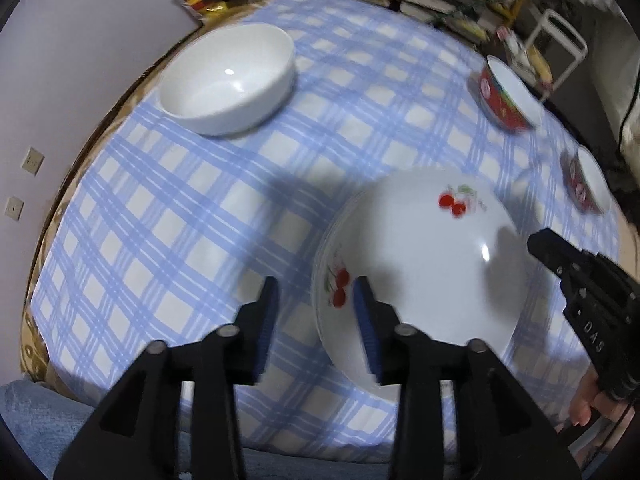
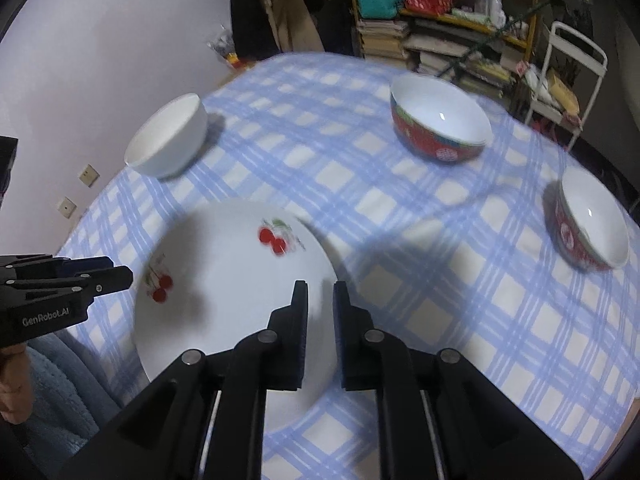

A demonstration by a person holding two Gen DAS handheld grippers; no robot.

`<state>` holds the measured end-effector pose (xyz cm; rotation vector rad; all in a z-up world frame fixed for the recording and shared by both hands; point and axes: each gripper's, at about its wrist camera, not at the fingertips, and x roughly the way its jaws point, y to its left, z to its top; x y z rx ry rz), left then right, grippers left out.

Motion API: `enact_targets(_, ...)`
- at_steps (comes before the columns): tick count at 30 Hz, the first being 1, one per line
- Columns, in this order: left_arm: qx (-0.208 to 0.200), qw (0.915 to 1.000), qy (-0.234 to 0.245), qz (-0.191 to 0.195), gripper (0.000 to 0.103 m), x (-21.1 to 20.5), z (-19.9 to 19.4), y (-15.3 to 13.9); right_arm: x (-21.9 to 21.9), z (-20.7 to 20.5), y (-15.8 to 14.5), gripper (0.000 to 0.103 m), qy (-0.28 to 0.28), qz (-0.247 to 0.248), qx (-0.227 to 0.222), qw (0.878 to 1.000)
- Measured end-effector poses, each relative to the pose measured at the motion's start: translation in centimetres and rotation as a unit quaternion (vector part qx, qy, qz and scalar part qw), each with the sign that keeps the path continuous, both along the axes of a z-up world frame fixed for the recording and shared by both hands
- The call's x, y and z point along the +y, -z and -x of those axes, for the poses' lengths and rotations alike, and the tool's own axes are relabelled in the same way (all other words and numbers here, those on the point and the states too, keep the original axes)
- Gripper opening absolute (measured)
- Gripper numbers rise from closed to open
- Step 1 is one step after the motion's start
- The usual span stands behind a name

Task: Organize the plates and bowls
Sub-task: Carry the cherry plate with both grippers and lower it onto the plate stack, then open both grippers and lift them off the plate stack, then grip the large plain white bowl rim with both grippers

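Glossy white cherry-print plate (image 2: 224, 280), round, on checked cloth (image 2: 440, 320)

Left tool (image 1: 316, 308) hangs with jaws apart over the near-left rim of a white cherry-print plate (image 1: 424, 264) on the blue-checked cloth-covered desk (image 1: 180, 216), plain white ceramic bowl (image 1: 228, 78) far left, two red-sided bowls (image 1: 506, 94) (image 1: 586, 186) far right, right tool (image 1: 538, 246) at right edge.
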<state>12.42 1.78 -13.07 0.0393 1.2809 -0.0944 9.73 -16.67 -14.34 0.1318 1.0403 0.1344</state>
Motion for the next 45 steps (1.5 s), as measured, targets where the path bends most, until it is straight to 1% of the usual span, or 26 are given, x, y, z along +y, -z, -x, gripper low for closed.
enact_targets(1,-0.007,1.0,-0.006,0.0,0.051,0.4,-0.2,-0.4,0.1,-0.2,-0.3,0.02,-0.001,-0.001,-0.007,1.0)
enact_targets(2,-0.014,0.9999,-0.01,-0.004,0.056,0.8,-0.5,-0.8,0.2,-0.6,-0.7,0.029,-0.002,-0.004,-0.017,1.0)
enact_targets(3,-0.024,0.9995,-0.016,-0.011,0.065,1.3,-1.0,-1.4,0.2,-0.8,-1.0,0.04,-0.001,-0.008,-0.023,1.0)
enact_targets(4,-0.031,0.9992,-0.02,-0.018,0.071,1.6,-1.4,-1.8,0.2,-1.2,-1.3,0.044,0.0,-0.015,-0.03,0.999)
enact_targets(7,-0.049,0.9972,-0.036,-0.042,0.077,3.1,-2.9,-2.7,0.2,-2.7,-2.0,0.056,0.006,-0.045,-0.041,0.998)
enact_targets(8,-0.051,0.997,-0.042,-0.041,0.077,3.7,-3.4,-2.8,0.2,-3.3,-2.1,0.066,0.008,-0.063,-0.042,0.997)
enact_targets(9,-0.05,0.9967,-0.051,-0.038,0.078,4.6,-4.1,-3.0,0.1,-3.9,-2.2,0.071,0.01,-0.083,-0.041,0.996)
enact_targets(10,-0.05,0.9962,-0.06,-0.038,0.078,5.2,-4.6,-3.0,0.1,-4.7,-2.2,0.072,0.01,-0.107,-0.04,0.993)
enact_targets(11,-0.05,0.9954,-0.072,-0.04,0.078,5.9,-5.1,-3.0,0.3,-5.1,-2.2,0.073,0.01,-0.115,-0.039,0.993)
enact_targets(13,-0.057,0.9928,-0.097,-0.042,0.078,7.5,-6.3,-3.0,0.8,-6.2,-2.3,0.081,0.009,-0.117,-0.037,0.992)
enact_targets(14,-0.055,0.9923,-0.104,-0.04,0.078,8.0,-6.8,-2.9,1.3,-6.9,-2.4,0.086,0.005,-0.11,-0.038,0.993)
enact_targets(15,-0.052,0.992,-0.109,-0.037,0.078,8.6,-7.4,-2.7,1.6,-7.3,-2.4,0.09,0.002,-0.107,-0.04,0.993)
enact_targets(18,-0.053,0.9912,-0.116,-0.035,0.078,9.8,-9.4,-2.3,2.8,-9.3,-2.7,0.093,-0.002,-0.1,-0.046,0.994)
enact_targets(21,-0.053,0.9905,-0.121,-0.039,0.078,10.4,-11.1,-1.7,4.1,-11.5,-3.0,0.095,-0.006,-0.098,-0.047,0.994)
enact_targets(24,-0.05,0.9898,-0.127,-0.039,0.078,11.1,-12.7,-0.8,5.8,-13.9,-3.2,0.095,-0.006,-0.081,-0.044,0.996)
enact_targets(26,-0.05,0.9894,-0.132,-0.035,0.078,11.6,-13.5,-0.2,7.0,-15.6,-3.1,0.095,-0.01,-0.076,-0.037,0.996)
enact_targets(29,-0.049,0.988,-0.145,-0.018,0.078,12.4,-14.3,0.7,8.6,-17.8,-2.5,0.095,-0.018,-0.085,-0.025,0.996)
enact_targets(30,-0.055,0.9882,-0.143,-0.006,0.077,12.6,-14.5,1.0,9.0,-18.5,-2.2,0.095,-0.018,-0.091,-0.019,0.995)
enact_targets(32,-0.053,0.9895,-0.134,0.012,0.076,12.7,-14.8,1.6,9.7,-19.8,-1.1,0.095,-0.016,-0.109,-0.003,0.994)
enact_targets(36,-0.045,0.9895,-0.136,0.019,0.074,13.0,-15.6,2.8,10.8,-22.0,1.7,0.095,-0.018,-0.15,0.044,0.988)
enact_targets(38,-0.038,0.9884,-0.144,0.029,0.074,13.4,-16.1,3.6,11.6,-22.7,2.9,0.095,-0.022,-0.155,0.063,0.986)
enact_targets(41,-0.029,0.9876,-0.15,0.033,0.073,13.6,-16.6,4.6,12.6,-23.2,4.2,0.094,-0.03,-0.145,0.079,0.986)
enact_targets(42,-0.027,0.9879,-0.15,0.03,0.065,13.5,-16.8,4.9,12.9,-23.4,4.6,0.089,-0.035,-0.141,0.083,0.986)
enact_targets(43,-0.025,0.9883,-0.148,0.029,0.054,13.4,-16.9,5.1,13.2,-23.5,5.0,0.085,-0.037,-0.135,0.088,0.986)
enact_targets(44,-0.02,0.9891,-0.143,0.027,0.049,13.3,-17.0,5.5,13.4,-23.6,5.3,0.077,-0.037,-0.129,0.092,0.987)
enact_targets(45,-0.02,0.9894,-0.141,0.027,0.031,13.2,-17.1,5.6,13.5,-23.7,5.5,0.072,-0.035,-0.121,0.095,0.987)
